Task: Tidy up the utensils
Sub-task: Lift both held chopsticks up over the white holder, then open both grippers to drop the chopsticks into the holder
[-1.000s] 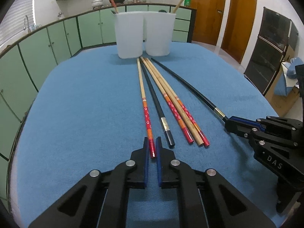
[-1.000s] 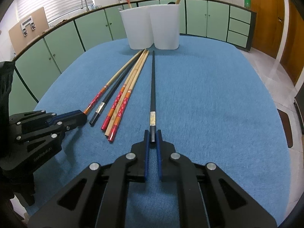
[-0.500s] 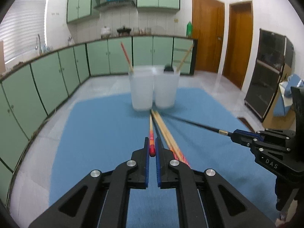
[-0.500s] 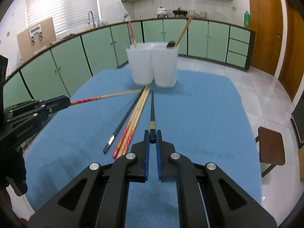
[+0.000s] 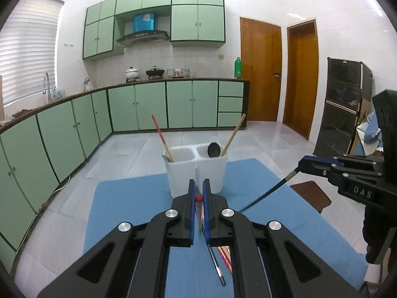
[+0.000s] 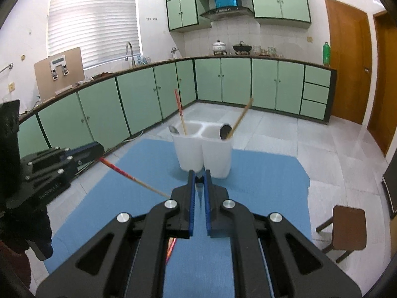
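Note:
My left gripper [image 5: 198,191] is shut on a red-ended wooden chopstick [image 5: 198,198], held high above the blue table mat [image 5: 139,203]; the stick shows slanting down in the right wrist view [image 6: 131,177]. My right gripper [image 6: 199,179] is shut on a black chopstick [image 6: 198,180], seen in the left wrist view [image 5: 270,193] hanging down to the left. The white two-compartment holder [image 5: 196,171] stands at the mat's far edge, with a chopstick in each compartment and a dark spoon [image 5: 214,149]. Other chopsticks [image 5: 218,265] lie on the mat below my left gripper.
Green cabinets [image 5: 153,104] line the far wall and the left side. A brown stool [image 6: 347,231] stands right of the table. A dark cabinet [image 5: 345,109] and wooden doors [image 5: 260,74] are to the right.
Both grippers have lifted their chopsticks off the mat and risen well above the table. The sticks now hang tilted down from the jaws. The rest of the chopsticks stay on the mat.

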Tool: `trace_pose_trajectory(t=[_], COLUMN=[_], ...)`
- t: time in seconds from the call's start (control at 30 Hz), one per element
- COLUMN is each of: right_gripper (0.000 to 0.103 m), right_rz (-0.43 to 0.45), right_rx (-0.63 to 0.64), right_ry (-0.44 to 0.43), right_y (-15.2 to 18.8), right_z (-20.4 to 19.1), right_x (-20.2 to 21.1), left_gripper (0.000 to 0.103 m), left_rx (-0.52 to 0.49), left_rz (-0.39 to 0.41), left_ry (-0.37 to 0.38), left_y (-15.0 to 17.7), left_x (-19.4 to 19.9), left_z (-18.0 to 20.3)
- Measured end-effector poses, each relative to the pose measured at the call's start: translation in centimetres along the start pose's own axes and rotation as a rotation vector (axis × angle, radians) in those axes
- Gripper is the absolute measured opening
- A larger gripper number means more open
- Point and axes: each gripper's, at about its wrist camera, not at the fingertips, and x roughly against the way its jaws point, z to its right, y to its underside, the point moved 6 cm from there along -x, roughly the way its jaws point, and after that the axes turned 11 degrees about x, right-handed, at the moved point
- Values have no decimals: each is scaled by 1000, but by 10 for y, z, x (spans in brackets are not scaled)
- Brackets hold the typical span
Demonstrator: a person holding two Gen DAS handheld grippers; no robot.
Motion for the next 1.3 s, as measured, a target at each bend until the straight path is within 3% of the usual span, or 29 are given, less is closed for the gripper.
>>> trace_pose_trajectory(t=[0.47, 0.73, 0.93, 1.07, 1.3], right_gripper=[6, 6, 6, 6, 6], right_rz=[47, 167, 205, 186, 63], right_rx=[36, 45, 32, 25, 18], right_ry=[-52, -15, 15, 35, 20], right_y=[-77, -156, -188, -187, -156], right_z=[17, 45, 68, 78, 77], right_x=[-8, -8, -36, -66, -127], left_gripper=[6, 6, 6, 6, 6], left_rx=[-11, -31, -47, -32, -15], left_rz=[48, 185, 266, 242, 97], left_ry=[53, 79, 64, 59, 17], left_y=[-54, -128, -173, -176, -141], left_x=[-18, -17, -39, -73, -139], left_z=[-2, 12, 18, 15, -4])
